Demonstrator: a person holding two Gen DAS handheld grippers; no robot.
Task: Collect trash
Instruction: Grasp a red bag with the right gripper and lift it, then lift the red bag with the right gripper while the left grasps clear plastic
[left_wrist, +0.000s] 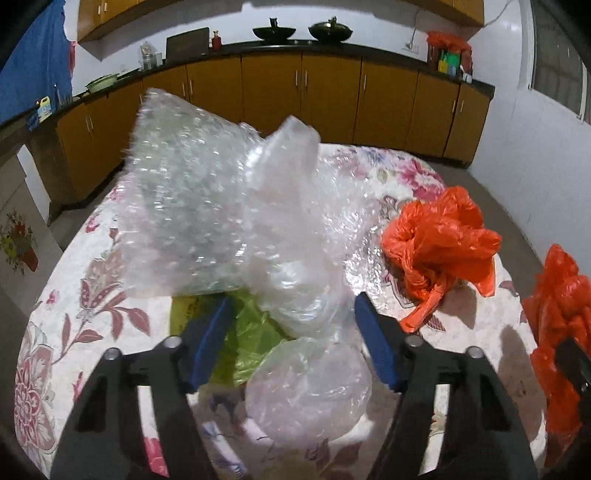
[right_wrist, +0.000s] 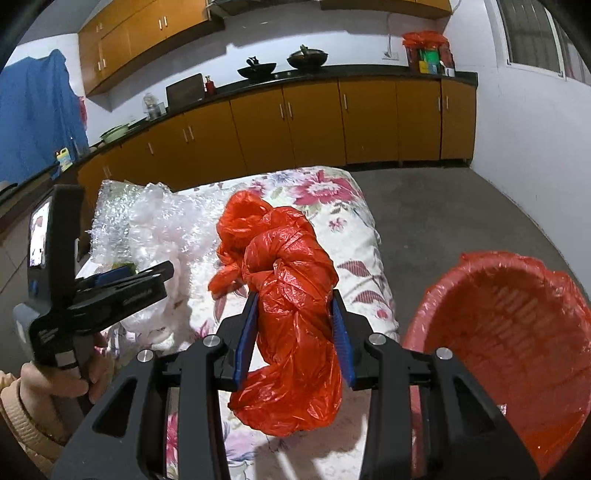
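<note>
Only the right wrist view showed the red-lined bin (right_wrist: 517, 332) beside the bed (right_wrist: 332, 192). There the right hand-held gripper (right_wrist: 295, 314) pinched a knotted orange bag (right_wrist: 291, 295). The left hand-held gripper (left_wrist: 291, 306) stood parted around bubble wrap (left_wrist: 221, 206), not pressing it.

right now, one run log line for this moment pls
left gripper: open around bubble wrap | right gripper: shut on orange bag | red bin: lined, beside table

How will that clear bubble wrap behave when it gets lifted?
The bubble wrap looks crumpled and airy, so probably very light. It likely flops and springs back. Being bulky, loose folds may drag the green bag beneath.
</note>
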